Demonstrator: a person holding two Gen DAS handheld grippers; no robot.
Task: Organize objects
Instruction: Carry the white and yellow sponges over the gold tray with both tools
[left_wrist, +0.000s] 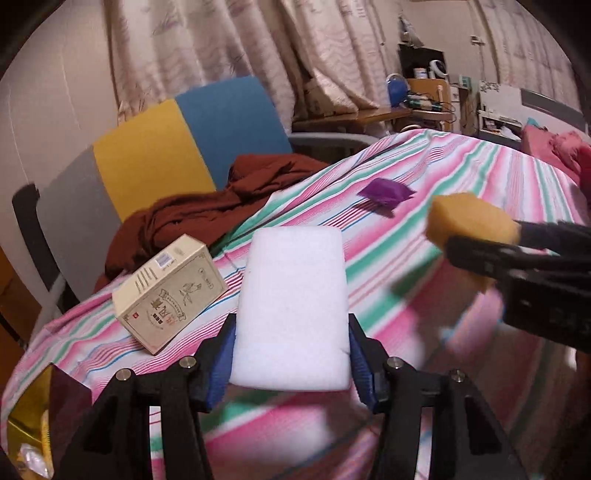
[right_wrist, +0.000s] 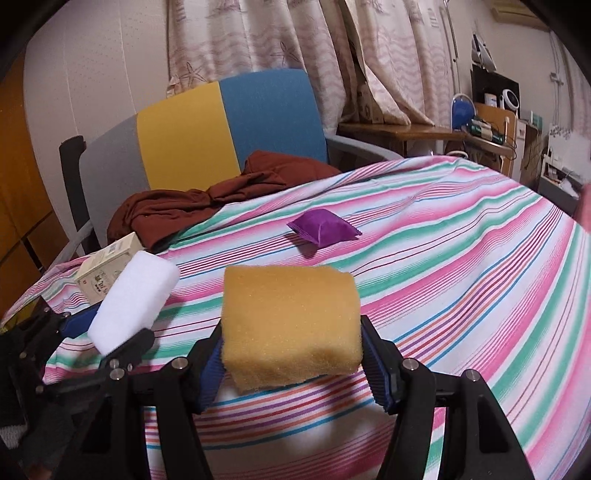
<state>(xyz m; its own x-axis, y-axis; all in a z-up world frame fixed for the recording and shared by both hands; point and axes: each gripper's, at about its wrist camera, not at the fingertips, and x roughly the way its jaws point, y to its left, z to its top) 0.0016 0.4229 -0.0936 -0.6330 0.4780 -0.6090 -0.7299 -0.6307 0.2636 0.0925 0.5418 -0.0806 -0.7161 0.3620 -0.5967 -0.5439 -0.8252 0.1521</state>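
Note:
My left gripper (left_wrist: 290, 365) is shut on a white foam sponge (left_wrist: 293, 306) and holds it above the striped bedsheet (left_wrist: 424, 266). My right gripper (right_wrist: 291, 363) is shut on a yellow sponge (right_wrist: 290, 325), also above the sheet. The right gripper shows in the left wrist view (left_wrist: 491, 251) with the yellow sponge (left_wrist: 469, 218). The left gripper shows in the right wrist view (right_wrist: 107, 339) with the white sponge (right_wrist: 135, 299). A beige printed box (left_wrist: 170, 291) lies on the sheet left of the white sponge. A purple pouch (right_wrist: 321, 227) lies farther back on the sheet.
A chair with grey, yellow and blue back panels (right_wrist: 218, 125) stands behind the bed, with a rust-brown garment (right_wrist: 207, 199) draped on it. A gold foil bag (left_wrist: 29, 424) lies at the lower left. Desk and shelves (right_wrist: 491, 125) stand at the far right by curtains.

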